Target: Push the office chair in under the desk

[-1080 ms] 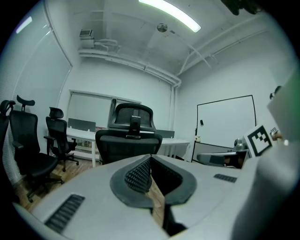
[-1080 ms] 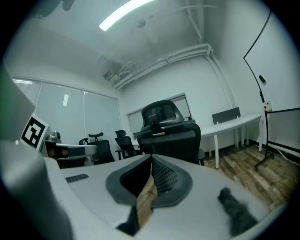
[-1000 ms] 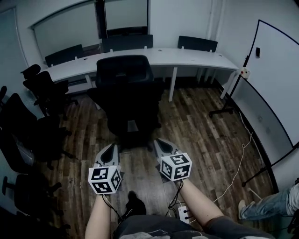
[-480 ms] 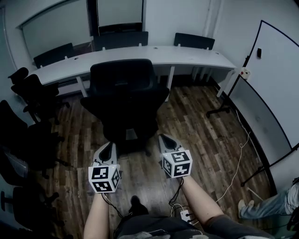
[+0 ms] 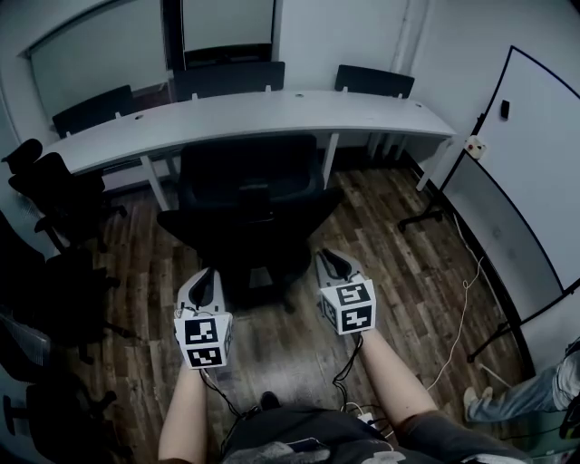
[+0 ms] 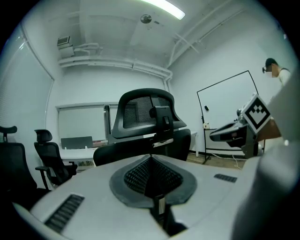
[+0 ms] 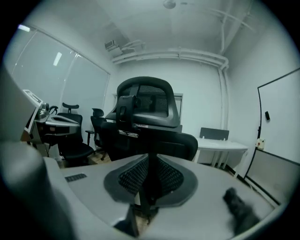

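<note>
The left gripper (image 5: 205, 277) is closed, with nothing between its jaws. The right gripper (image 5: 328, 259) is closed and empty too. Both sit side by side, close behind the back of the black office chair (image 5: 249, 204); I cannot tell if they touch it.

From the head view, the chair stands at the near edge of the long white desk (image 5: 272, 113), facing it. More dark chairs (image 5: 54, 186) crowd the left, and a whiteboard (image 5: 526, 172) stands on the right.

Only the gripper views show the chair's tall headrest (image 6: 145, 110) and the ceiling light (image 6: 164, 7).
</note>
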Demonstrator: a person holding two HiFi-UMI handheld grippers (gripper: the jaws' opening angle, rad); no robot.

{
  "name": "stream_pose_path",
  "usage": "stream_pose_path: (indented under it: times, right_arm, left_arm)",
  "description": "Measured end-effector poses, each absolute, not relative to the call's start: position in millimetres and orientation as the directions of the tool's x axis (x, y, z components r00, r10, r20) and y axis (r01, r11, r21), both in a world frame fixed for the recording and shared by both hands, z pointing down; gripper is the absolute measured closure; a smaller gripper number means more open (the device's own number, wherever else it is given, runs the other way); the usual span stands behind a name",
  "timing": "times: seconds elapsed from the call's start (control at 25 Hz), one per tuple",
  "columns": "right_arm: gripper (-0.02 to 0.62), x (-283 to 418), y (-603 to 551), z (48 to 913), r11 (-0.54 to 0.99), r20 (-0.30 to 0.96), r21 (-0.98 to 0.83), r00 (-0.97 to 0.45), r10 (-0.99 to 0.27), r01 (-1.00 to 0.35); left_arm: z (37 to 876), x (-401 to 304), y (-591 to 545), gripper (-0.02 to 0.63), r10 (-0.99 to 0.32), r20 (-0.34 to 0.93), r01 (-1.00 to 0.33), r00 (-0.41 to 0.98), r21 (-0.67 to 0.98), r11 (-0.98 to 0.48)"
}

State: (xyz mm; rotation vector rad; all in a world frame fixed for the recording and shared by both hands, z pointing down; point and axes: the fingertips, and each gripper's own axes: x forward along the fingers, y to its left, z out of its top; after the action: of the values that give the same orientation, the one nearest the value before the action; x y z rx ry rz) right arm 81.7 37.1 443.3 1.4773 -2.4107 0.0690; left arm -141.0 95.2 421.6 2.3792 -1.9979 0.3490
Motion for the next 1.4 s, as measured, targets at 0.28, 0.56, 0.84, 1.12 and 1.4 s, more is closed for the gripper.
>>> stream_pose_path:
  times: [0.28,0.56,0.84,1.12,1.4]
  right_arm:
    - [0.423,66.7,9.2,446.6,0.442,0.316,0.245,-0.36,-0.878,-0.863]
    - [0.308,80.3,-16.8,441.3,0.362,0.299,0.357,-0.262,-0.918,-0.861]
    - [0.276,103.7,-58.6,431.7,0.266,0.254,0.538,-0.147,-0.956,-0.8]
    - [0.275,99.6,-97.3,440.0,0.29,0.271,0.673,-0.138,-0.953,-0.681]
    - [0.275,91.1,-124.0,437.4,0.304,0.268,0.753,-0.149,-0.952,-0.583]
  left_arm:
    - [434.0,-154.9,59.9,0.589,-0.956,0.206,-0.945,0.209,-0.208,-0.252]
    - [426.1,-159.8,39.1,0.316,-0.962,0.16,-0.901,0.22,-0.344,-0.264]
    - [427.8,-181.2,4.9,0.252,-0.975,0.191,-0.826,0.111,-0.527,-0.197]
    - [430.3,-195.2,-31.2,0.244,-0.975,0.222,-0.758,0.028,-0.631,-0.165]
    - [430.7,-216.6,-53.7,0.244,-0.969,0.243,-0.723,-0.052,-0.678,-0.131]
